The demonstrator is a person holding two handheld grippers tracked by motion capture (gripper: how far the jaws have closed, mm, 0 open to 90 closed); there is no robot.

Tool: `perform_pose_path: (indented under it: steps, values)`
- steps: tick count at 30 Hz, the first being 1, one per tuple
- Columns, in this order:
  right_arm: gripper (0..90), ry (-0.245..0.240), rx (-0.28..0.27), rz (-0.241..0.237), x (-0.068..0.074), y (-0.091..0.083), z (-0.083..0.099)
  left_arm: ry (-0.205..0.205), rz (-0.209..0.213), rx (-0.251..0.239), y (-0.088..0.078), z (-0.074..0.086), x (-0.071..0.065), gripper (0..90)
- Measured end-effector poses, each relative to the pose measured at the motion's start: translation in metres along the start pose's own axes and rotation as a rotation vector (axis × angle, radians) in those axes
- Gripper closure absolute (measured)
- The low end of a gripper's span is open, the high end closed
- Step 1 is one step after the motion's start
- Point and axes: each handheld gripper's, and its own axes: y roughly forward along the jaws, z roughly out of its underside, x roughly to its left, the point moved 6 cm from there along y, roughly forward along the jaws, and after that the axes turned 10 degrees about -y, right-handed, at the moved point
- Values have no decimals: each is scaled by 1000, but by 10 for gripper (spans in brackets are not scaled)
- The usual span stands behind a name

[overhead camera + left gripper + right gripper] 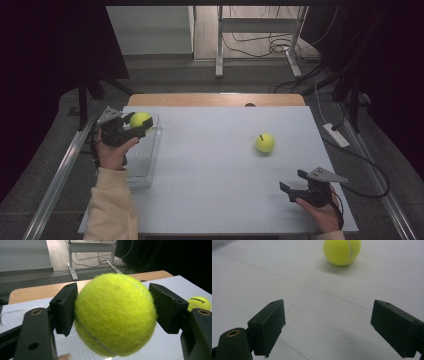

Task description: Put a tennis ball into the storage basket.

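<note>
- Fuzzy yellow-green tennis ball (pixel 115 315) sits clenched between the left gripper (pixel 131 126) pads, above a clear plastic box (pixel 150 167).
- Right gripper (pixel 295 189) is released, jaws spread; a second yellow tennis ball (pixel 342 251) lies well ahead of it.

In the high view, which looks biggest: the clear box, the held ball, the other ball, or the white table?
1. Table, biggest.
2. Clear box.
3. Held ball in the left claw and the other ball: they look about alike, so no ranking between them.
</note>
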Motion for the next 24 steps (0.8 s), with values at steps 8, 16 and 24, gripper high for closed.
perform_pose_path:
  steps: [8, 16, 24]
  values:
    - [121, 3, -7, -1, -1, -1, -1, 2, -28, 11, 0, -2, 8, 280]
    - [121, 5, -10, -2, -1, 0, -2, 1, -72, 50, 3, -3, 21, 280]
    - [122, 9, -13, 6, -2, 0, -3, 9, -138, 95, 12, -7, 38, 281]
